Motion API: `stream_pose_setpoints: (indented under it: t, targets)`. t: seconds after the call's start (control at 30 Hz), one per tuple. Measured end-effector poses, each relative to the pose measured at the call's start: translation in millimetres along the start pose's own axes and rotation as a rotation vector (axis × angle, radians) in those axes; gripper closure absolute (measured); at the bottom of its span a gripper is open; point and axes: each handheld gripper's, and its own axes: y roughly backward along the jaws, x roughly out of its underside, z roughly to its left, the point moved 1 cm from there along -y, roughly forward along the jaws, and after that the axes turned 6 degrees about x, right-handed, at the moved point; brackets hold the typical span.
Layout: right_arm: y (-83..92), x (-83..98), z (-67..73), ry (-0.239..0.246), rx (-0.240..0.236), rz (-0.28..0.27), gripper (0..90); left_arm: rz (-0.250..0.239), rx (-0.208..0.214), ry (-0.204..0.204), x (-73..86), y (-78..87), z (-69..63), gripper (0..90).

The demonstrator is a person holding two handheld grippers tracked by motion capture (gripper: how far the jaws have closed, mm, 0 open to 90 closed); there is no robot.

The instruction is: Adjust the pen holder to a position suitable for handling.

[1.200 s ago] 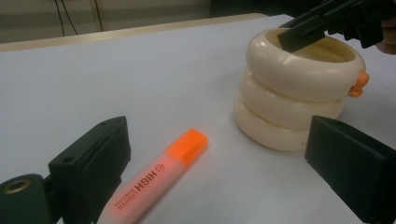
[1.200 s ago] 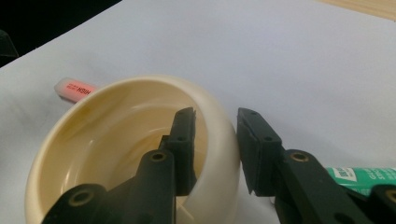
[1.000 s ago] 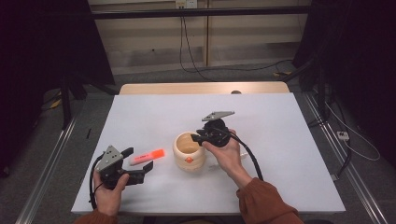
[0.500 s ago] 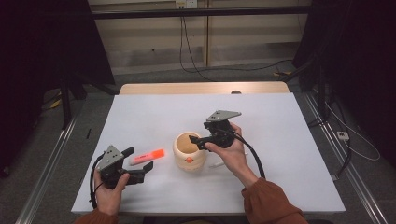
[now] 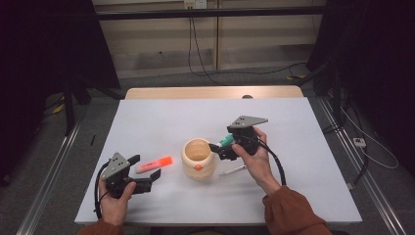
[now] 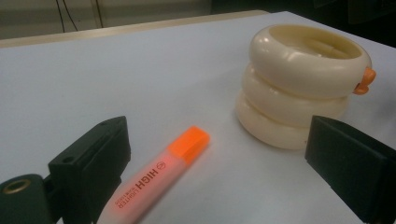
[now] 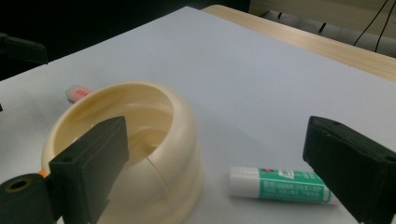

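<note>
A cream ribbed cup [image 5: 198,157] [image 6: 299,79] [image 7: 126,140] stands at the table's middle. My right gripper [image 5: 218,147] [image 7: 219,154] is just to its right and open. Its jaws have just been opening, and its left jaw is by the cup's rim. A green glue stick with a white cap [image 7: 280,185] [image 5: 226,141] lies flat on the table between the jaws, touching neither pad. My left gripper [image 5: 144,170] [image 6: 219,158] rests open at the front left. An orange highlighter [image 5: 154,164] [image 6: 159,177] lies between its jaws, close to the left one.
A thin pale pen [image 5: 232,170] lies on the white table [image 5: 161,117] in front of the right hand. A wooden strip [image 5: 210,92] runs along the far edge. Black stands and cables flank the table on both sides.
The right gripper has drawn back a little to the right from over the cup, and its jaws stand wider apart. The left gripper and the highlighter have stayed put.
</note>
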Motion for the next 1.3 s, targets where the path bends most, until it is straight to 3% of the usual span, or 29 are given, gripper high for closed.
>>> stream_pose_setpoints:
  t: [0.47, 0.97, 1.3]
  targets:
    - [32.4, 31.9, -16.3, -0.013, 0.030, -0.010, 6.9, -0.009, 0.000, -0.001, -0.5, 2.5, 2.3, 6.1]
    - [62.4, 68.9, -25.4, -0.051, 0.162, -0.081, 7.4, -0.006, -0.001, 0.006, 1.6, 2.8, 4.6, 6.1]
    - [82.7, 85.4, -33.6, -0.095, 0.233, -0.120, 8.2, -0.046, 0.002, -0.021, -2.7, 6.9, 0.3, 6.1]
